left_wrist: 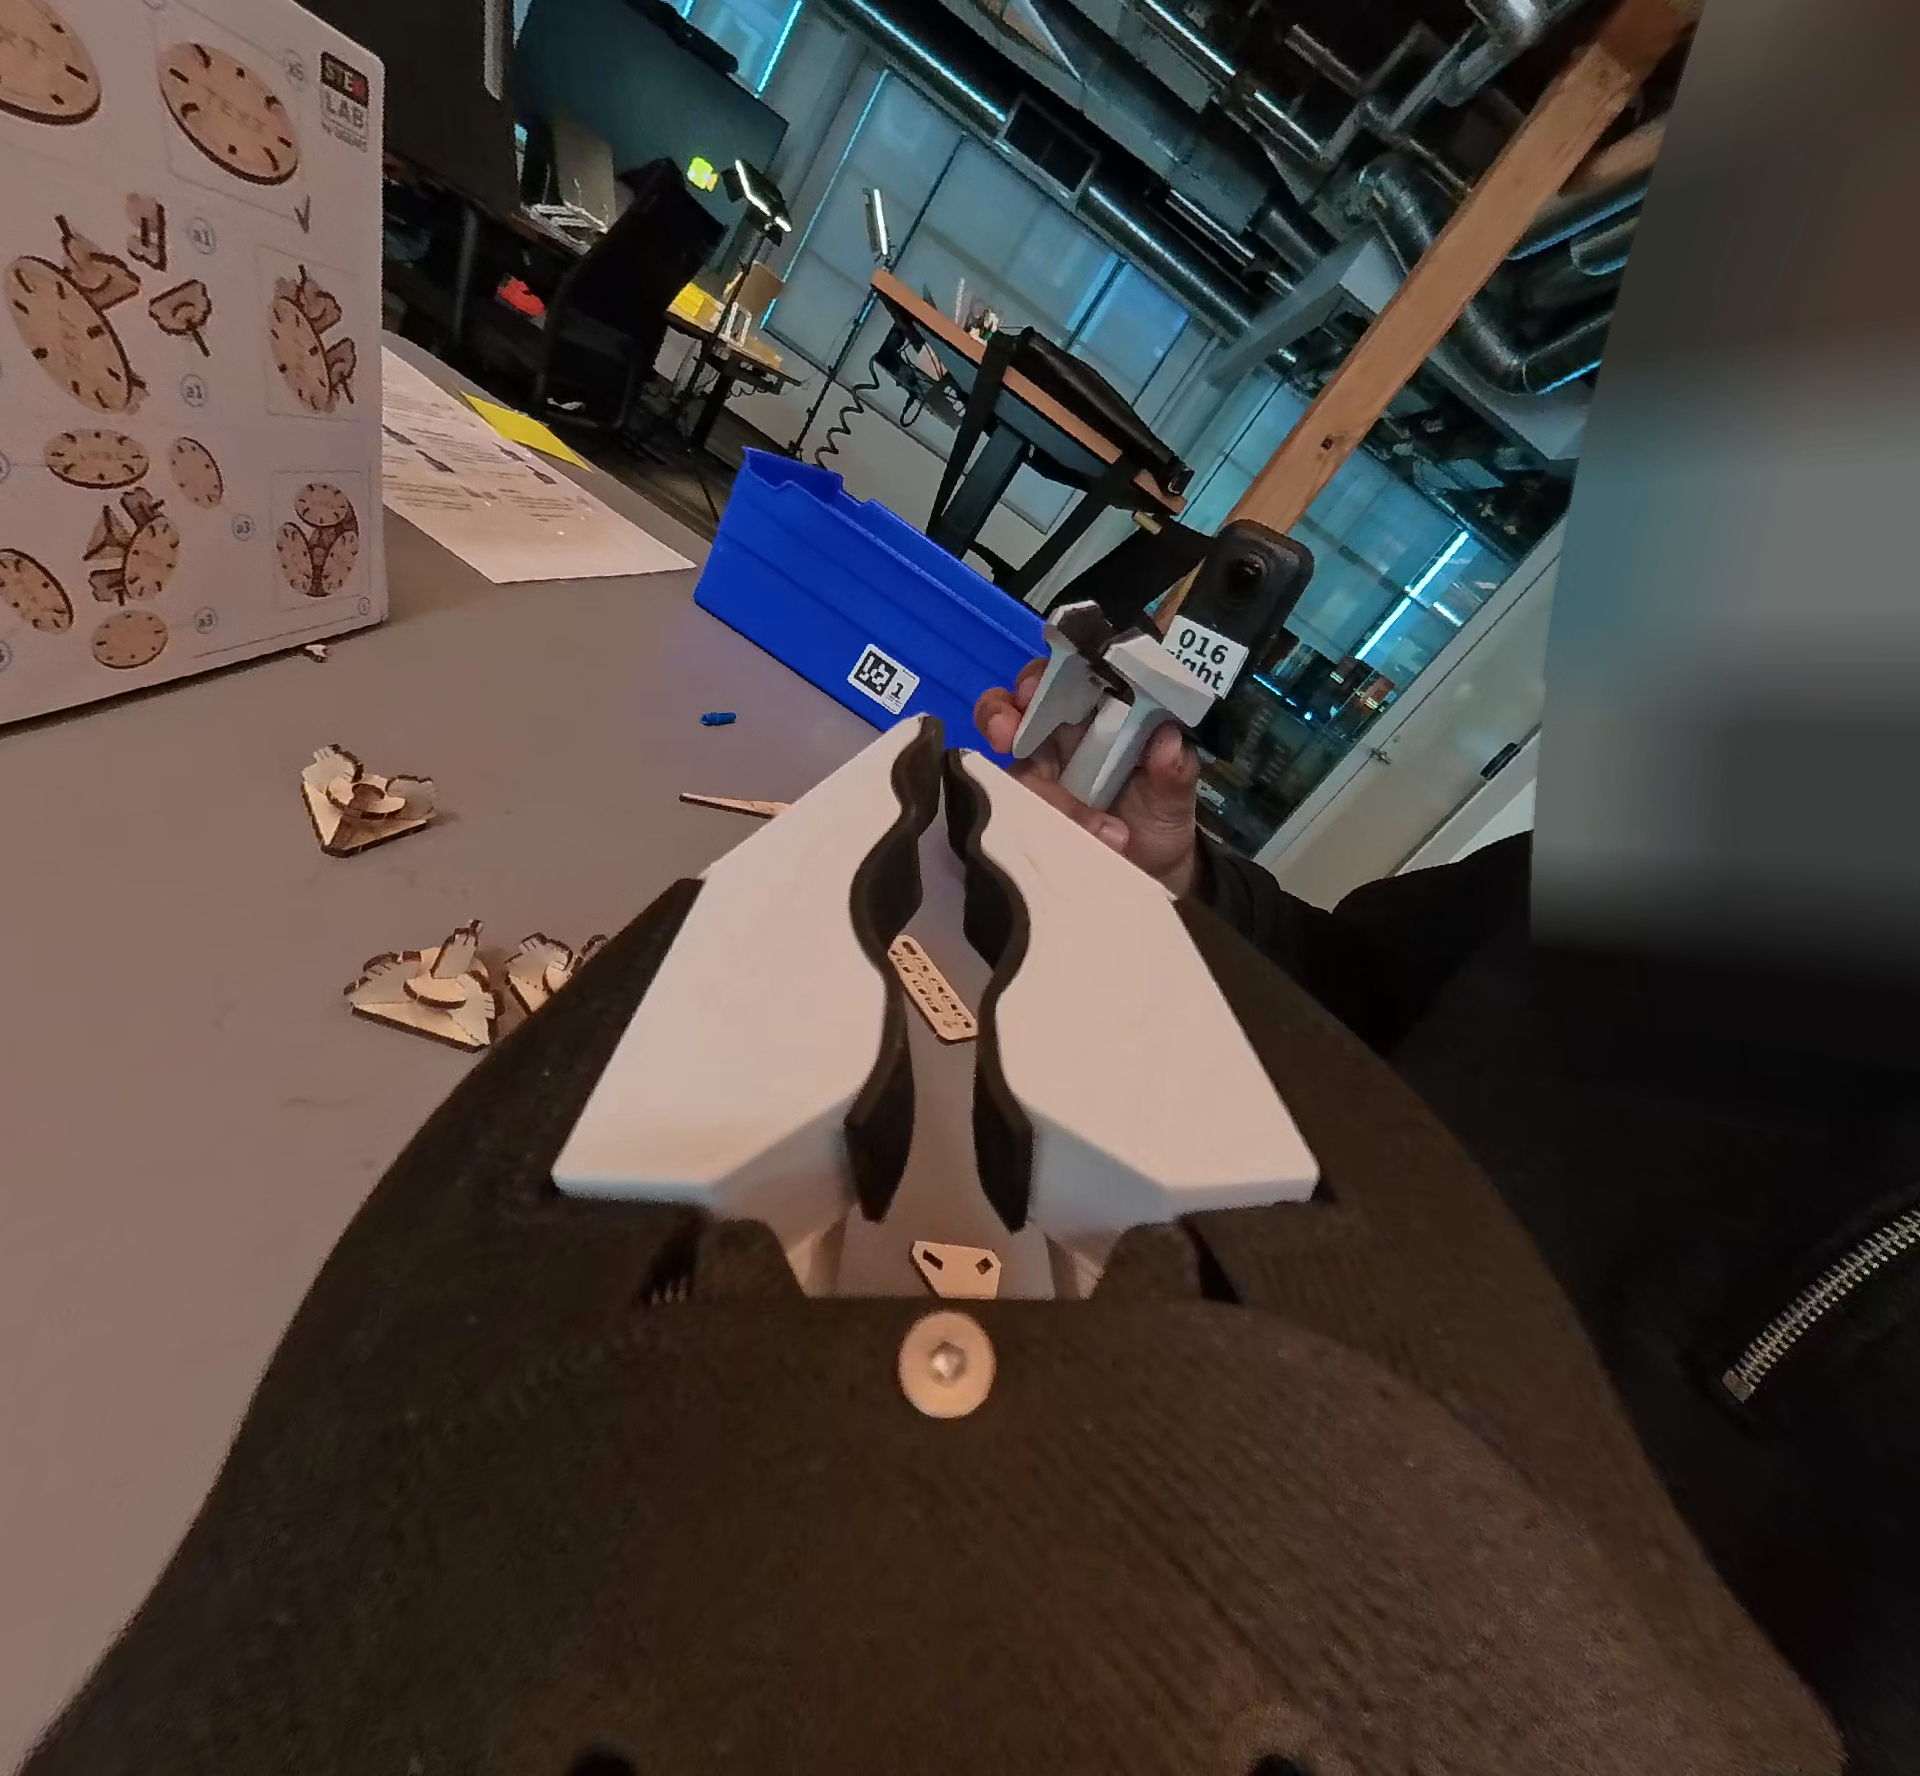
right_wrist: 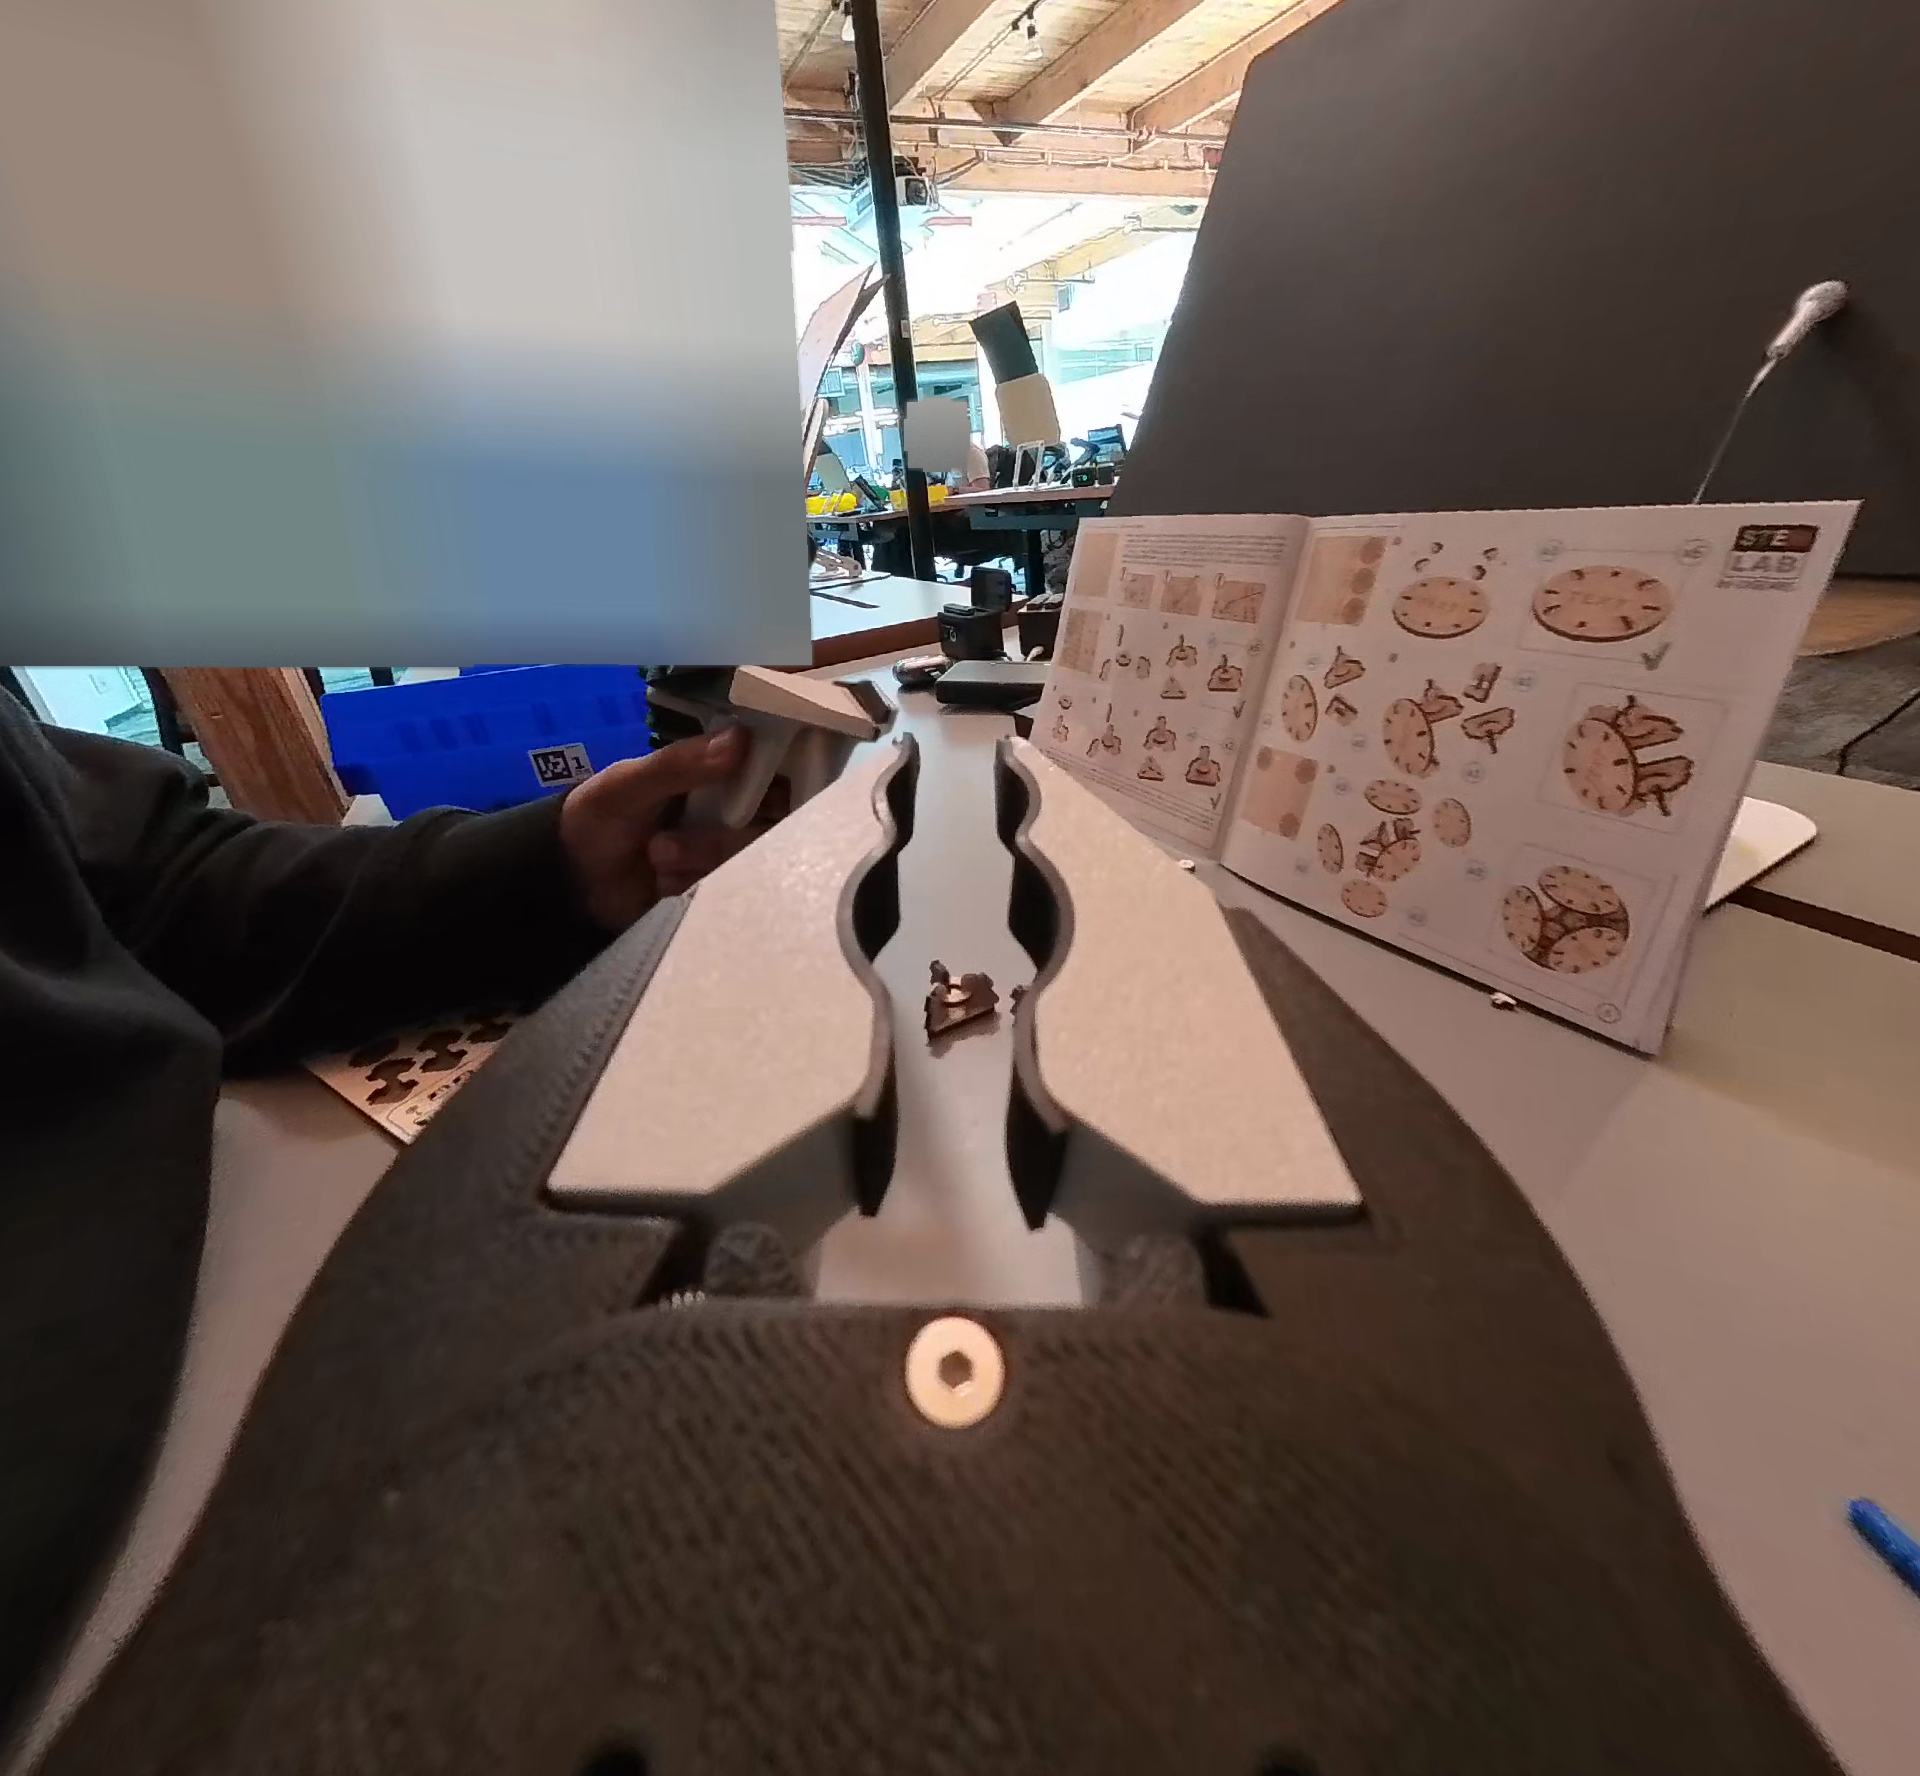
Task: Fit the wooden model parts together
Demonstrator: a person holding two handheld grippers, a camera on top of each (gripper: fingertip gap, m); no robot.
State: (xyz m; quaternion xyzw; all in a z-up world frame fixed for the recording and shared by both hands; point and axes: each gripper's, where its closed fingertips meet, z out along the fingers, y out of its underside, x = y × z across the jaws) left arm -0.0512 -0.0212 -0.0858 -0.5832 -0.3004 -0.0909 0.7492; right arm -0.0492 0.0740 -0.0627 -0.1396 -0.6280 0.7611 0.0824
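The left gripper (left_wrist: 940,750) is raised and tilted over the grey table (left_wrist: 520,739), its jaws together on nothing. At its two o'clock a hand (left_wrist: 1153,791) holds the right gripper (right_wrist: 956,750), jaws slightly apart and bare. Small pale laser-cut wooden assemblies (left_wrist: 364,796) lie at nine o'clock, and a blue bin (left_wrist: 831,583) at twelve.

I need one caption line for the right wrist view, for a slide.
Open right gripper above a grey table, small wooden assembly below, open instruction booklet standing right.
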